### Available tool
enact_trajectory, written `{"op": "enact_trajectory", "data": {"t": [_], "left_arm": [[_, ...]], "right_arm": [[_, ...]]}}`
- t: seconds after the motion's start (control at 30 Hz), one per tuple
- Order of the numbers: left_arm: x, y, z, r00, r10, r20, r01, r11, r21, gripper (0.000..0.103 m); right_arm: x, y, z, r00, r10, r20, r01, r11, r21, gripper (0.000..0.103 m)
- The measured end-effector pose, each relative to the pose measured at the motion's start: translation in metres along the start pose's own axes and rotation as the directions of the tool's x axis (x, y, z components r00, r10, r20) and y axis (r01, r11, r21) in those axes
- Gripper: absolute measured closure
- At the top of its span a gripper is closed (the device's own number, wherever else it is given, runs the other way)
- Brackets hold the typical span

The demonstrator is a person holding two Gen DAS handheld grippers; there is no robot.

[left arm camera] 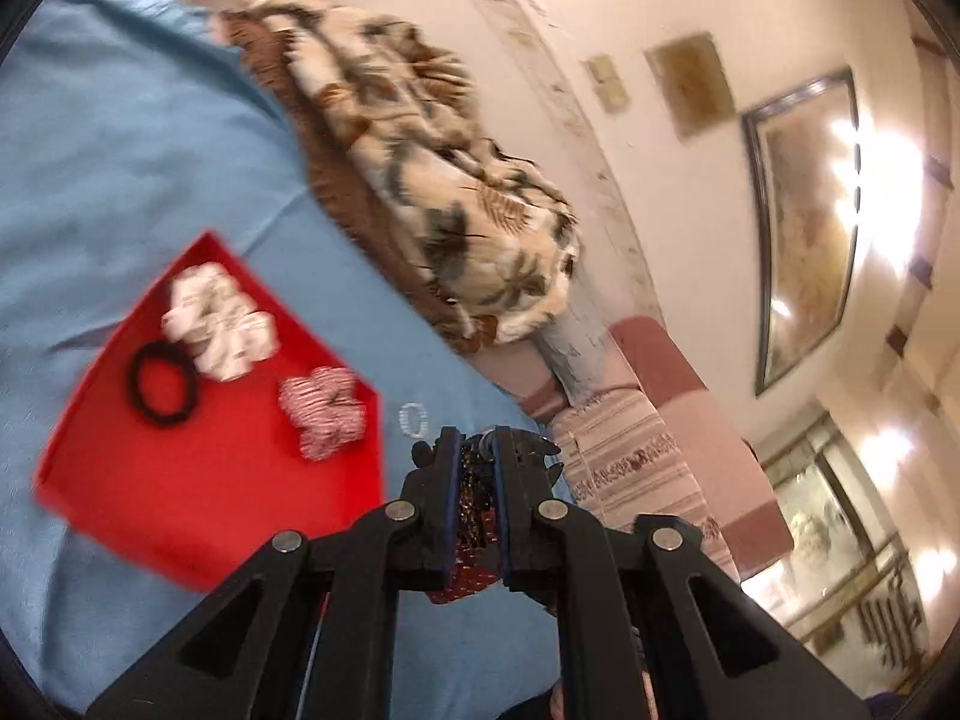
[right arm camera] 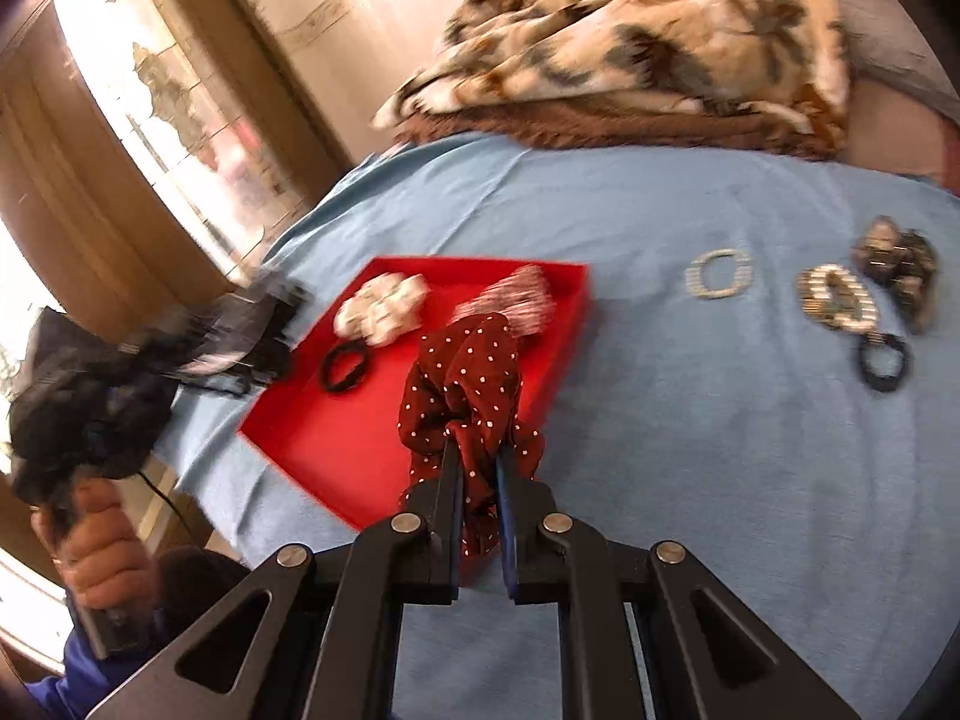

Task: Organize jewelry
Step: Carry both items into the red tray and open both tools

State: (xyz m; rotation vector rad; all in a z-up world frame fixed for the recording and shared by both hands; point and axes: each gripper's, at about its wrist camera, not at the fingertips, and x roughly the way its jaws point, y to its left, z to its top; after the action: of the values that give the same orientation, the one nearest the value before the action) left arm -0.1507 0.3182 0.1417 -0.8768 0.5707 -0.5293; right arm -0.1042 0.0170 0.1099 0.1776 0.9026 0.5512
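My right gripper (right arm camera: 477, 450) is shut on a dark red scrunchie with white dots (right arm camera: 468, 384), which hangs over the near right side of the red tray (right arm camera: 300, 438). In the tray lie a white scrunchie (right arm camera: 384, 303), a black hair tie (right arm camera: 345, 369) and a red-and-white striped scrunchie (right arm camera: 516, 297). My left gripper (left arm camera: 477, 441) is shut on a dark glittery piece with red in it (left arm camera: 474, 504), to the right of the tray (left arm camera: 210, 492). In the right wrist view the left gripper (right arm camera: 264, 312) is a blur at the tray's left.
On the blue sheet (right arm camera: 690, 450) lie a white beaded bracelet (right arm camera: 718, 274), a gold-and-white bracelet (right arm camera: 837, 300), a dark scrunchie (right arm camera: 900, 267) and another black hair tie (right arm camera: 882, 363). A patterned blanket (right arm camera: 660, 42) is heaped behind. A person's hand (right arm camera: 102, 558) grips the left handle.
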Motion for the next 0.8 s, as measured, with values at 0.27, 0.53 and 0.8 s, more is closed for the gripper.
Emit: {"op": "enact_trajectory", "data": {"t": [0.27, 0.53, 0.8], "left_arm": [[-0.008, -0.02, -0.009, 0.956, 0.293, 0.015, -0.293, 0.948, 0.127, 0.094], [-0.008, 0.009, -0.015, 0.809, 0.586, 0.036, -0.583, 0.794, 0.174, 0.093], [0.023, 0.027, -0.025, 0.664, 0.746, 0.052, -0.726, 0.627, 0.283, 0.093]], "right_arm": [[-0.001, 0.005, 0.011, 0.996, 0.093, 0.009, -0.093, 0.995, 0.029, 0.092], [0.042, 0.04, 0.004, 0.987, 0.128, -0.092, -0.133, 0.99, -0.044, 0.092], [0.079, 0.042, -0.005, 0.988, -0.005, -0.157, -0.016, 0.991, -0.13, 0.089]]}}
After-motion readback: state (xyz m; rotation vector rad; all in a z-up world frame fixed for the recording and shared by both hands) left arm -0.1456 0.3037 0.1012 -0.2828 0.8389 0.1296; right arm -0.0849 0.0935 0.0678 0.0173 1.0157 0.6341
